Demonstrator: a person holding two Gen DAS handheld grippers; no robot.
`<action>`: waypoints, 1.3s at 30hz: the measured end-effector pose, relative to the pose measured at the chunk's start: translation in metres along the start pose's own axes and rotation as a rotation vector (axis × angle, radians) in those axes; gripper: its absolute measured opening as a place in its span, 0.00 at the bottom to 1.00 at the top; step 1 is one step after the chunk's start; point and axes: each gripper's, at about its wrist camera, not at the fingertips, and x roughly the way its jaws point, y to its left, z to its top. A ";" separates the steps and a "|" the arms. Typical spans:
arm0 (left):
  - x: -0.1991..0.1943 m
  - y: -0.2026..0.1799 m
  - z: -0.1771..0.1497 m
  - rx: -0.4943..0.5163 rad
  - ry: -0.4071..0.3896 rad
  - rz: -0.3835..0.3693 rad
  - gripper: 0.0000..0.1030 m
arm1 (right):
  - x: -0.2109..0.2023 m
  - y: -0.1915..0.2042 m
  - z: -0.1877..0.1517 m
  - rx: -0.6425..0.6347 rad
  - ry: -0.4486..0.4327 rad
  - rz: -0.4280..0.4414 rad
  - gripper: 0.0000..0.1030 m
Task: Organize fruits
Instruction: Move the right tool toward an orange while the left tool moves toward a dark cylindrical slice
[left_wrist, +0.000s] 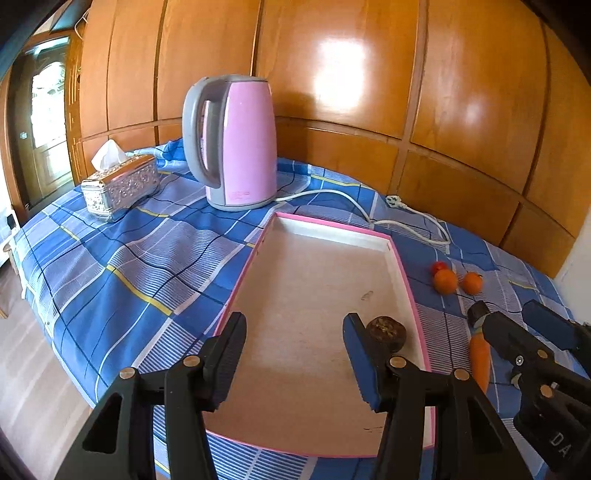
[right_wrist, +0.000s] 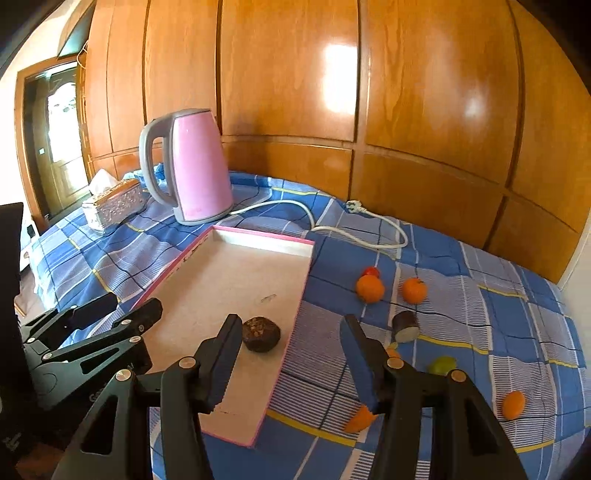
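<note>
Both my tongs are released, nothing between the fingers. Left tongs (left_wrist: 293, 350) hang over the near end of the pink-rimmed tray (left_wrist: 400, 266). The dark brown fruit (left_wrist: 386, 332) lies in the tray just ahead of my left tongs' right finger, close to the tray's right rim.

Right tongs (right_wrist: 290, 350) straddle that same rim: left finger over the tray floor, right finger over the blue checked cloth (right_wrist: 480, 314) on the table. From this side the dark brown fruit sits just ahead of the left finger.

Loose fruit on the cloth, all right of the tray:
- two oranges (right_wrist: 370, 288) side by side, well ahead of my right tongs, with a small red fruit (right_wrist: 371, 272) touching the left one from behind
- cut eggplant piece (right_wrist: 405, 326) just ahead-right of the right finger
- green fruit (right_wrist: 441, 364) right of that finger
- another orange (right_wrist: 513, 405) further right
- carrot (right_wrist: 359, 419) under the right finger, partly hidden

Pink kettle (left_wrist: 232, 144) and silver tissue box (left_wrist: 120, 186) stand far ahead-left, beyond the tray.
</note>
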 end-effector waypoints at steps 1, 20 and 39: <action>0.000 -0.001 0.000 0.004 0.001 -0.004 0.54 | -0.001 -0.002 0.000 0.002 -0.002 -0.007 0.54; -0.012 -0.076 -0.008 0.194 0.005 -0.207 0.54 | -0.019 -0.094 -0.015 0.203 -0.001 -0.234 0.54; -0.005 -0.147 -0.025 0.346 0.070 -0.333 0.54 | -0.024 -0.148 -0.044 0.292 0.039 -0.333 0.54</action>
